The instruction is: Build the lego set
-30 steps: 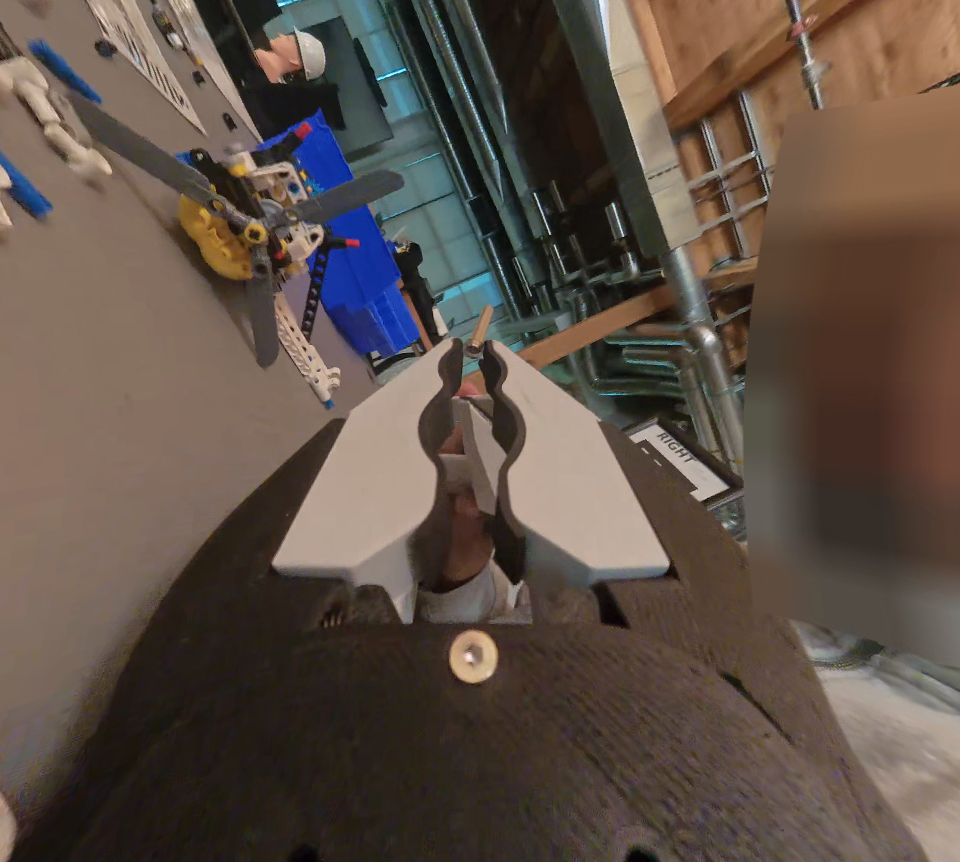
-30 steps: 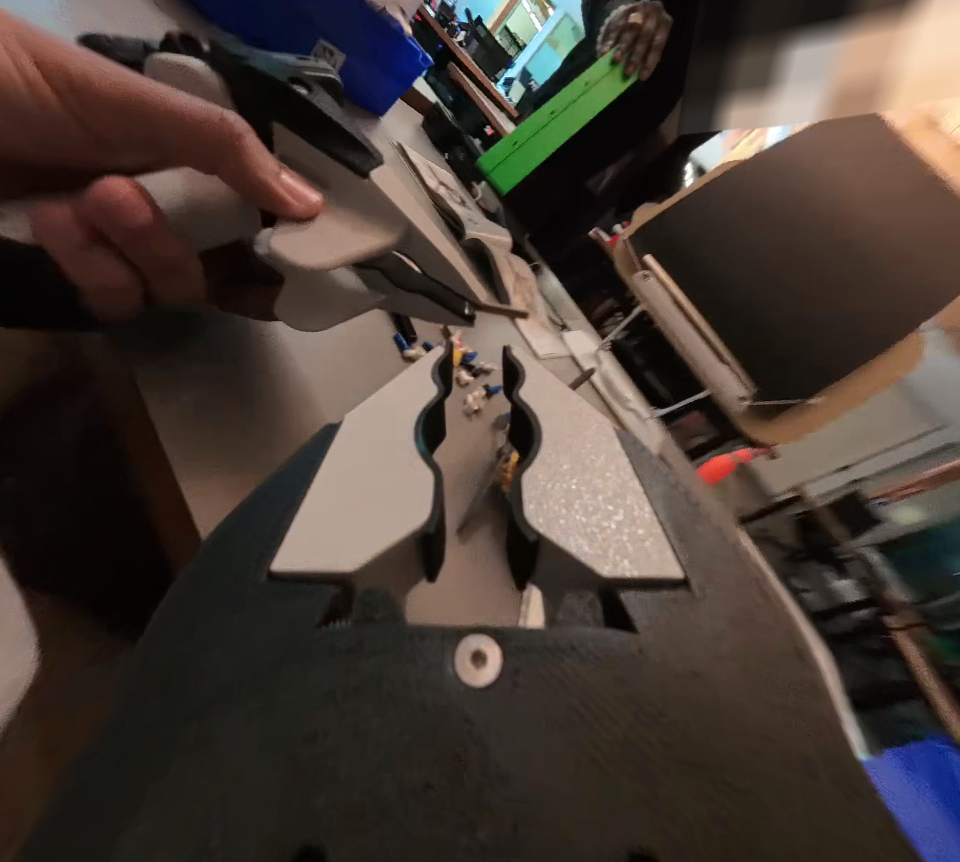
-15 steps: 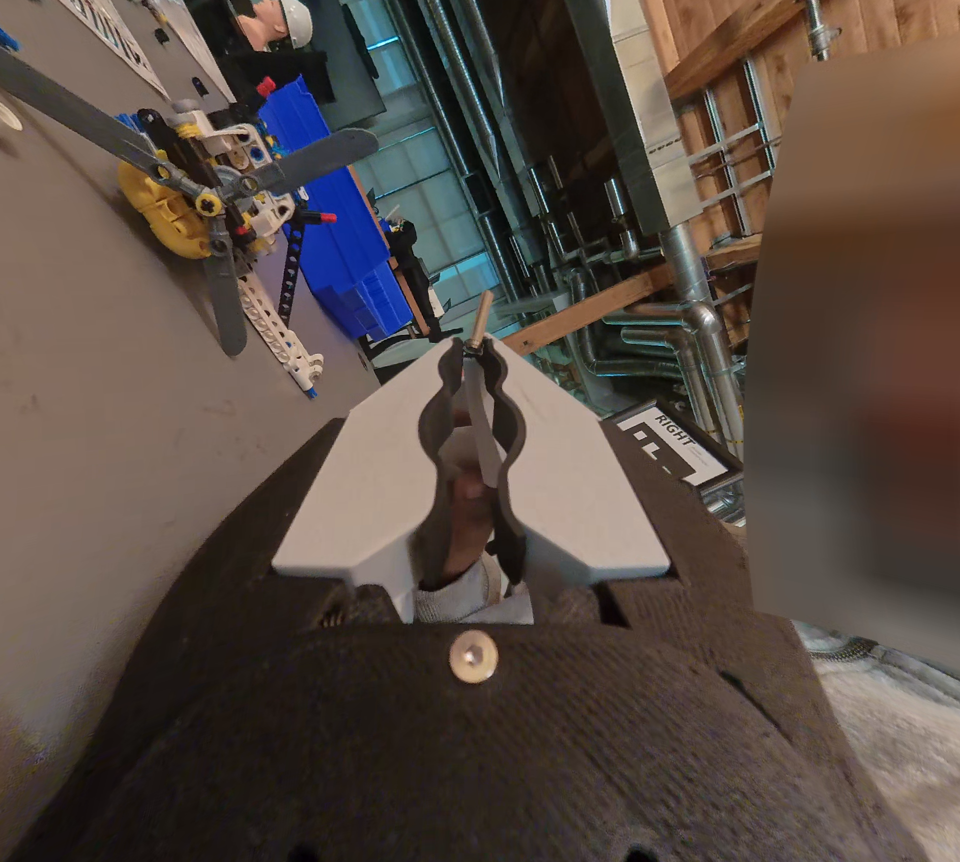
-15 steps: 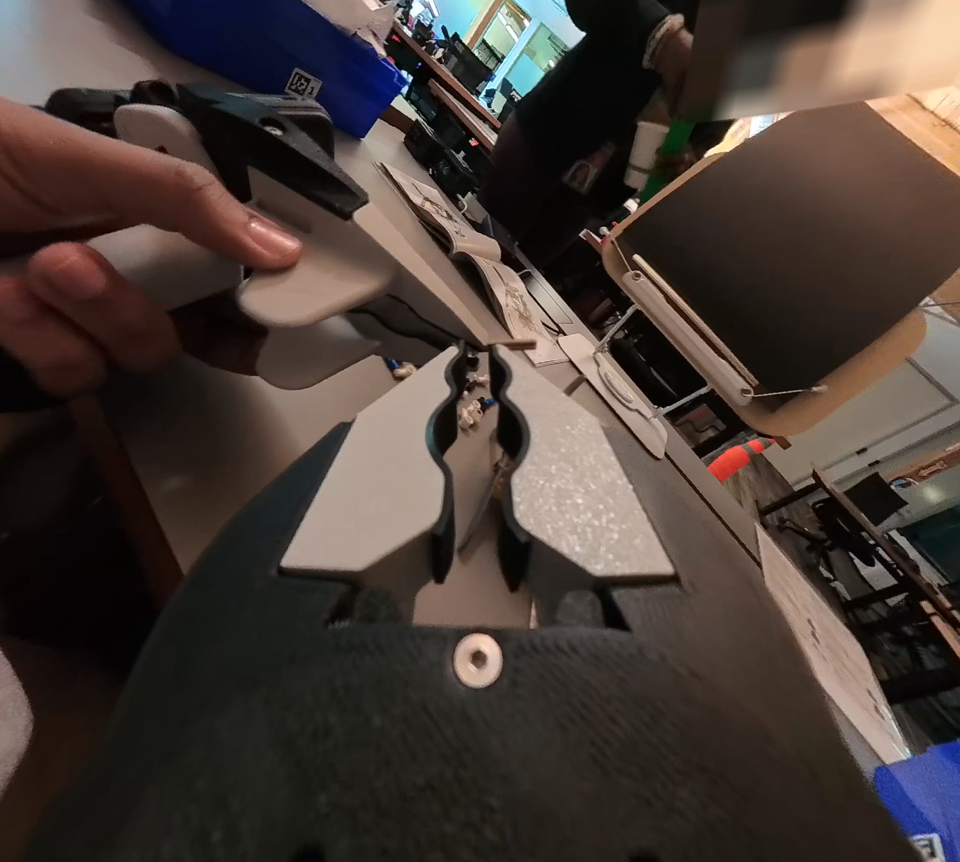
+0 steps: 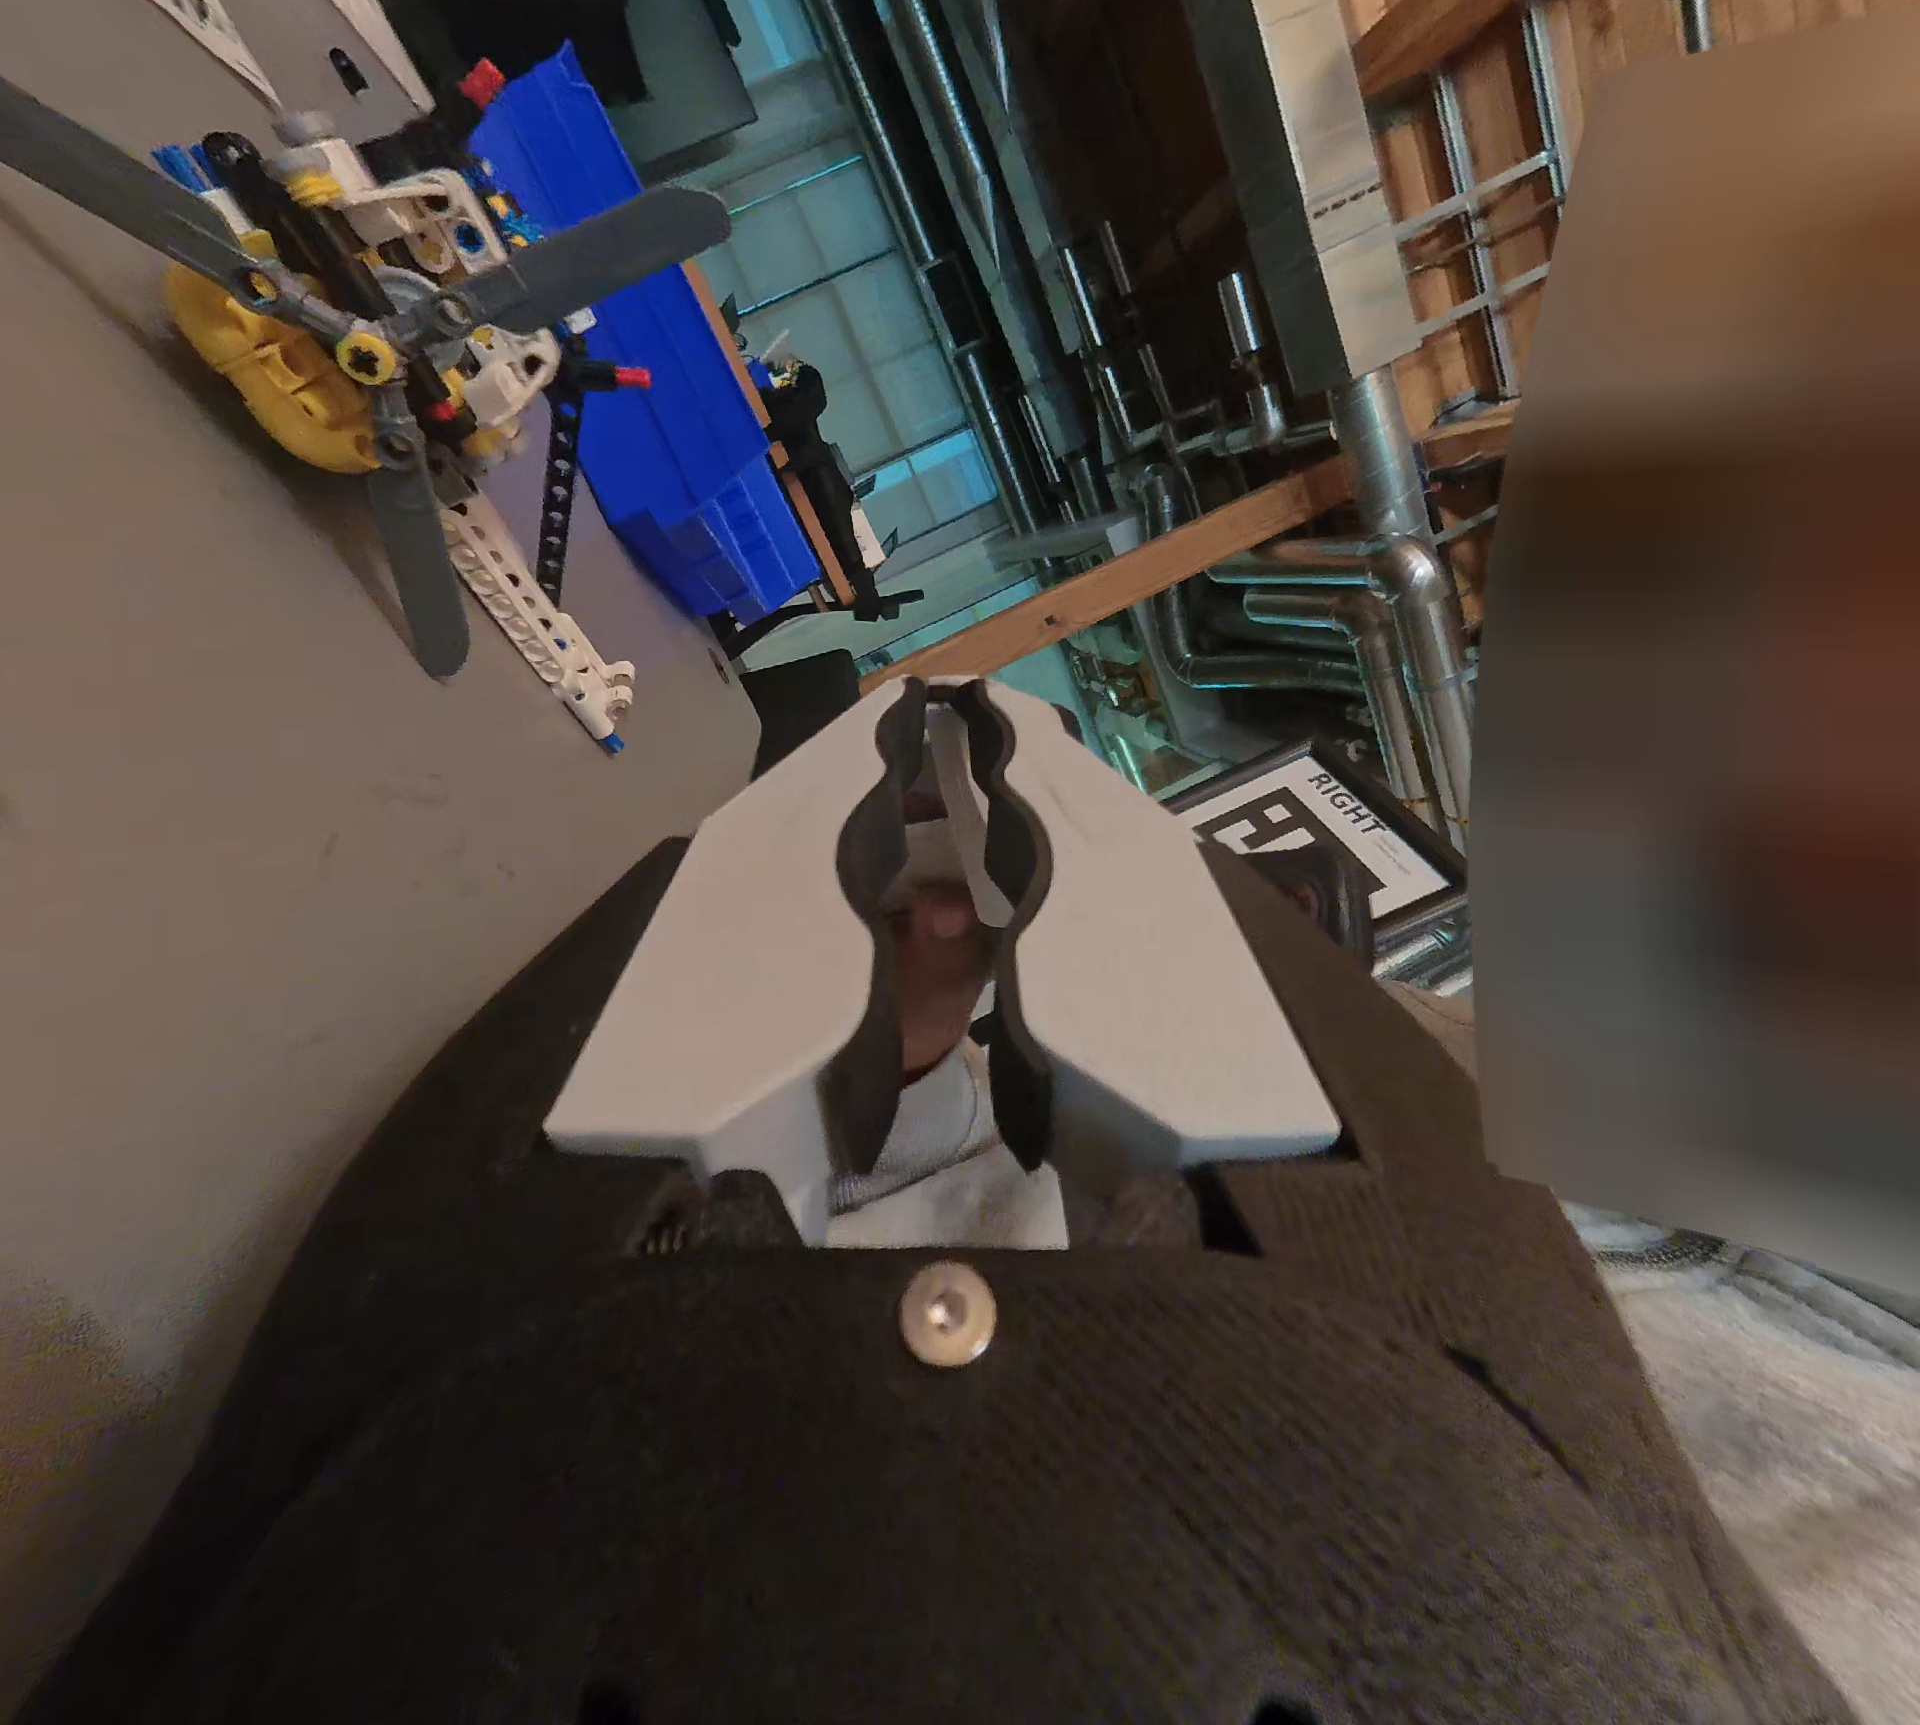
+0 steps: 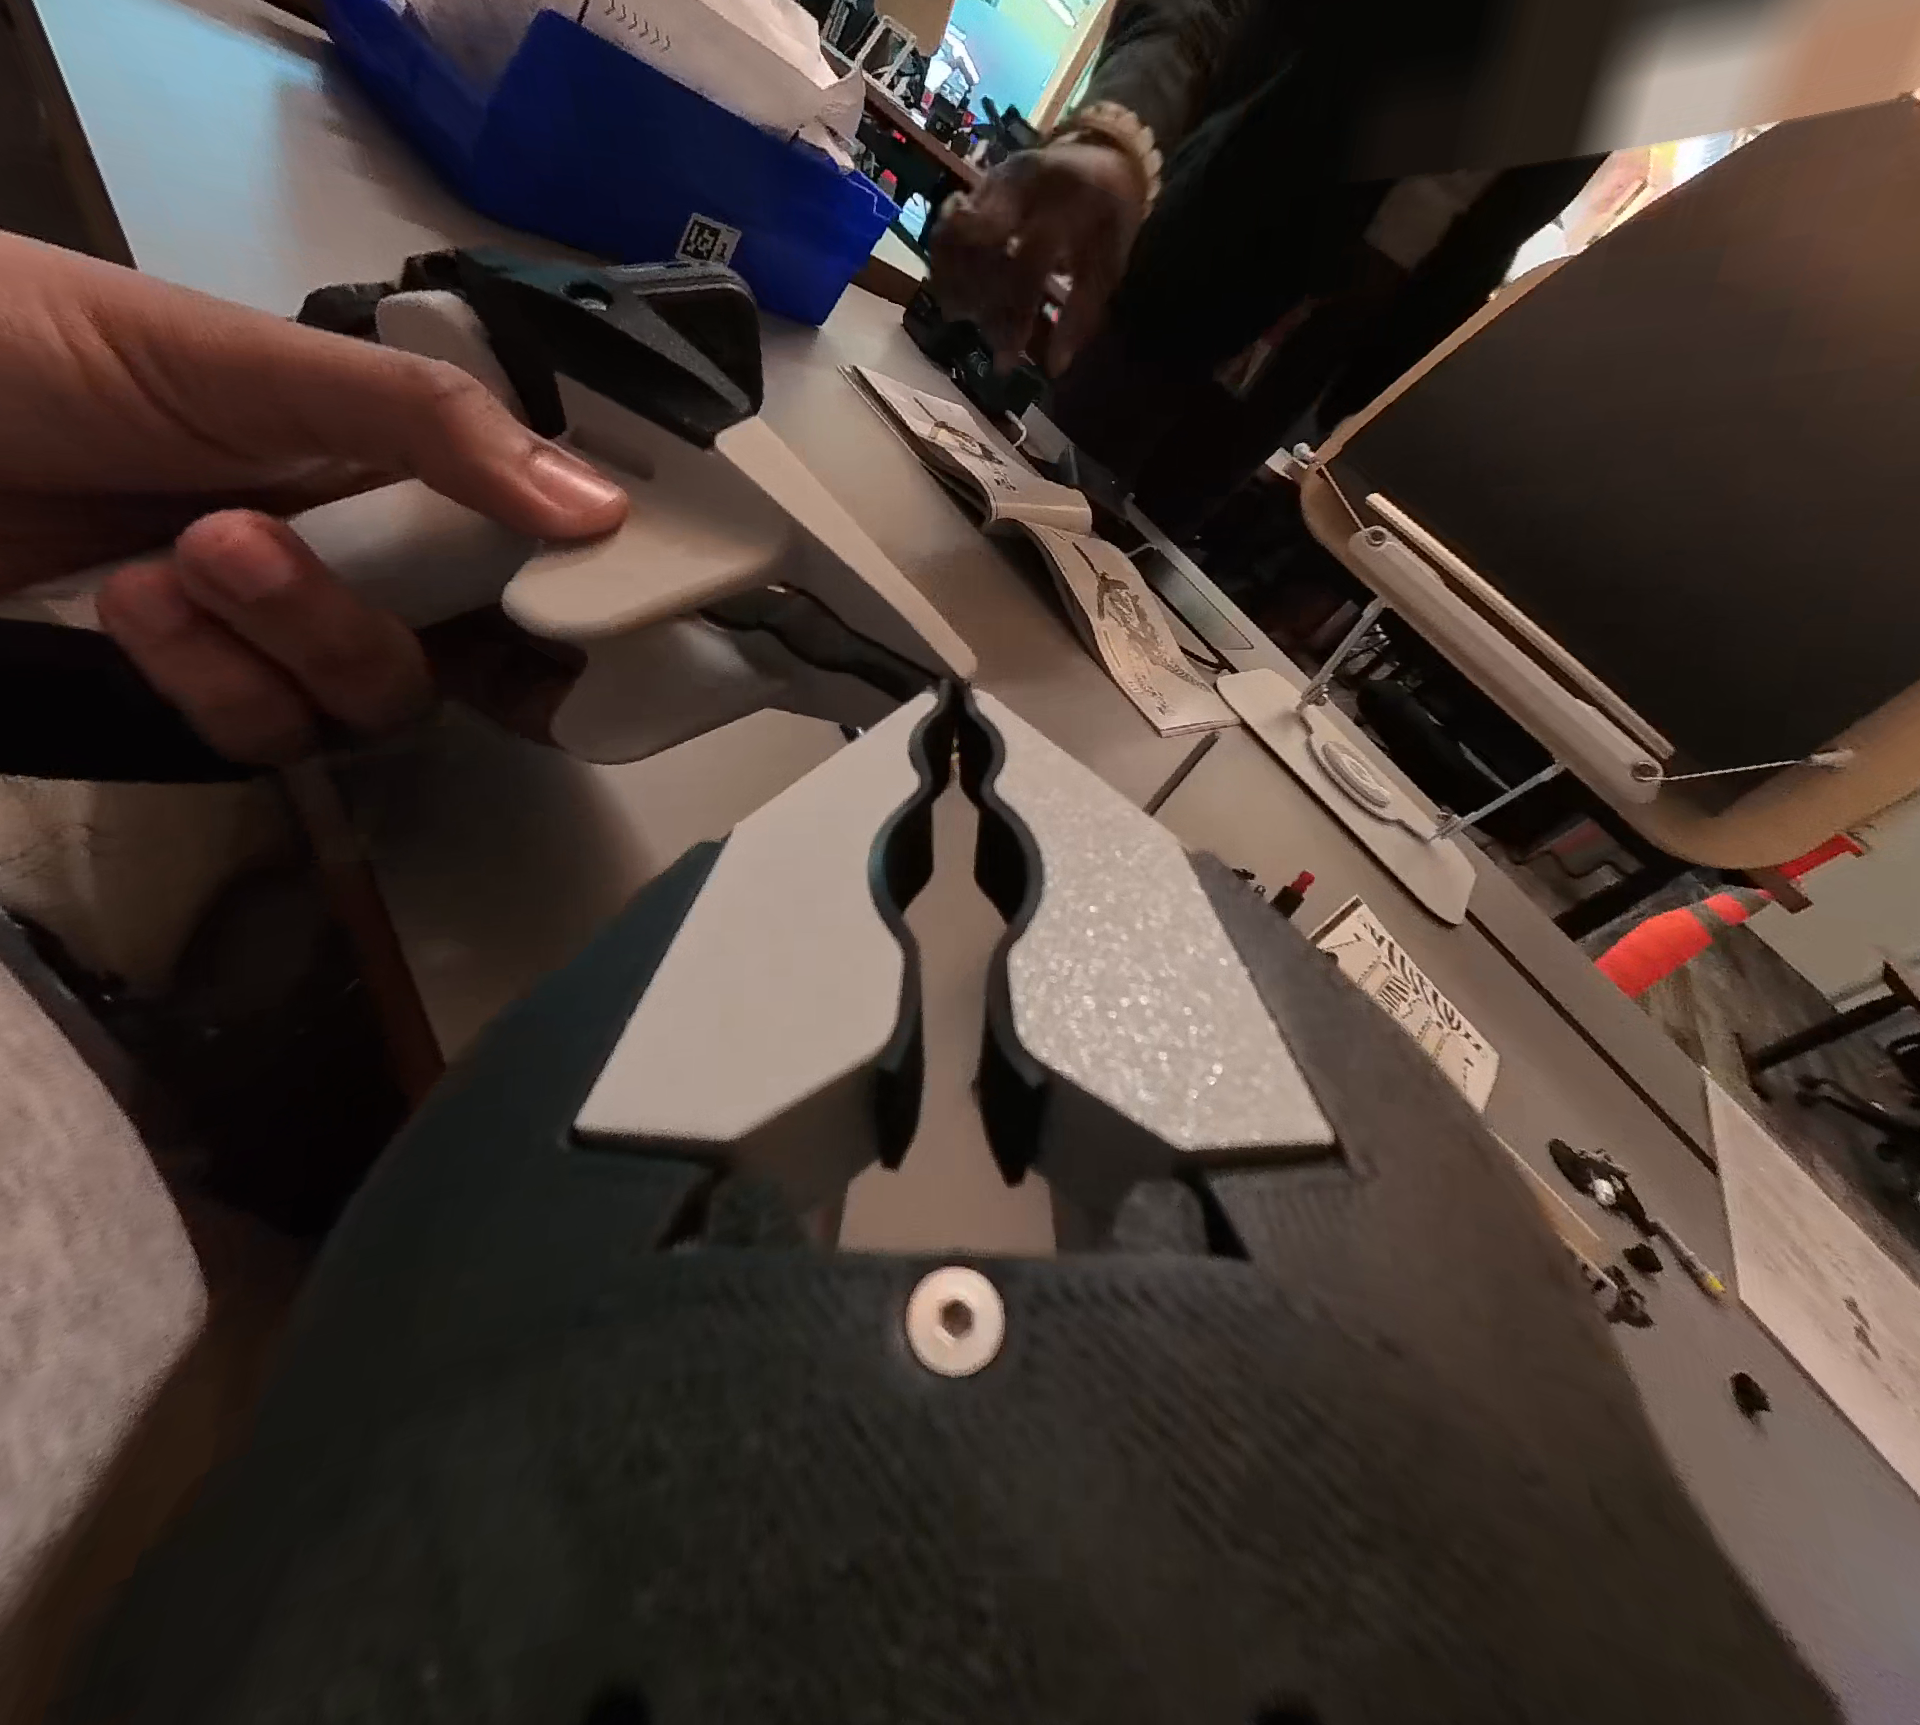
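Grey worktop (image 5: pixel 208 844) carries the part-built lego model (image 5: pixel 384 345), yellow hub and grey rotor blades, well apart from both tools and near the worktop's far edge. Left tongs (image 5: pixel 945 696) are pinched at the tips on a thin part barely visible there; right tongs (image 6: pixel 954 711) meet them tip to tip, apparently for a handover, whether closed on anything cannot be told. Both hang off the worktop's near edge, with open room towards the model.

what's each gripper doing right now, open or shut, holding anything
left gripper: shut at the tips; whether it pinches anything cannot be told.
right gripper: shut at the tips; whether it pinches anything cannot be told.
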A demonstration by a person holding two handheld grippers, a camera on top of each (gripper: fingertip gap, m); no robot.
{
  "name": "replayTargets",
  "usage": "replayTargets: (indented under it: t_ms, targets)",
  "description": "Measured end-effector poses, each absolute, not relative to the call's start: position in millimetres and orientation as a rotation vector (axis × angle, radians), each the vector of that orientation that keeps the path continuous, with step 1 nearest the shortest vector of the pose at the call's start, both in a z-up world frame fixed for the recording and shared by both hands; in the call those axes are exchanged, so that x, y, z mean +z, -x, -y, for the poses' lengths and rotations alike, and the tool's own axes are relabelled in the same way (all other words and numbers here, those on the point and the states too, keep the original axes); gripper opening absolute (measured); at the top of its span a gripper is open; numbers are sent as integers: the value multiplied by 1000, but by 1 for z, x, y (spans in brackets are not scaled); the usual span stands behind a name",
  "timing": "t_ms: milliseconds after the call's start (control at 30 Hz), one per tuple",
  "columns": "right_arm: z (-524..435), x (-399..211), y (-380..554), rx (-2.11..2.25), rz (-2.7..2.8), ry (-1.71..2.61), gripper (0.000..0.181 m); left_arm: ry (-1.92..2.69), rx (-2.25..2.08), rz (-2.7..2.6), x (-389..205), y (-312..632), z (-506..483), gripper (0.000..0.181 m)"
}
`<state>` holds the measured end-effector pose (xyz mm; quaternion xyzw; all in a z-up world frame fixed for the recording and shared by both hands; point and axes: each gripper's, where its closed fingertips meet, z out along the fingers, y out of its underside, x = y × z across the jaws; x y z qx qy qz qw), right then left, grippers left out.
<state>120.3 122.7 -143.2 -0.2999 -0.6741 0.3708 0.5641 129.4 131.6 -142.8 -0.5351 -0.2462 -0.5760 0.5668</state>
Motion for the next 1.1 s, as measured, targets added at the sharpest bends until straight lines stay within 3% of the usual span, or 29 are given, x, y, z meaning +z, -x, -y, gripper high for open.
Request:
replayTargets:
  t_ms: [33,267,567,1100]
  targets:
    - [-125,-146,-119,860,1595,721,0,1279,-1338,594,-147,-128,-134,6]
    - [-143,-154,-124,818,1593,811,0,1271,-1247,557,-134,-102,-127,0]
    - [-147,-165,-145,1098,1598,999,0,1516,-820,391,-136,-84,-89,0]
    - [-143,-156,-184,1130,1559,1082,0,1533,-755,313,-135,-120,-64,1]
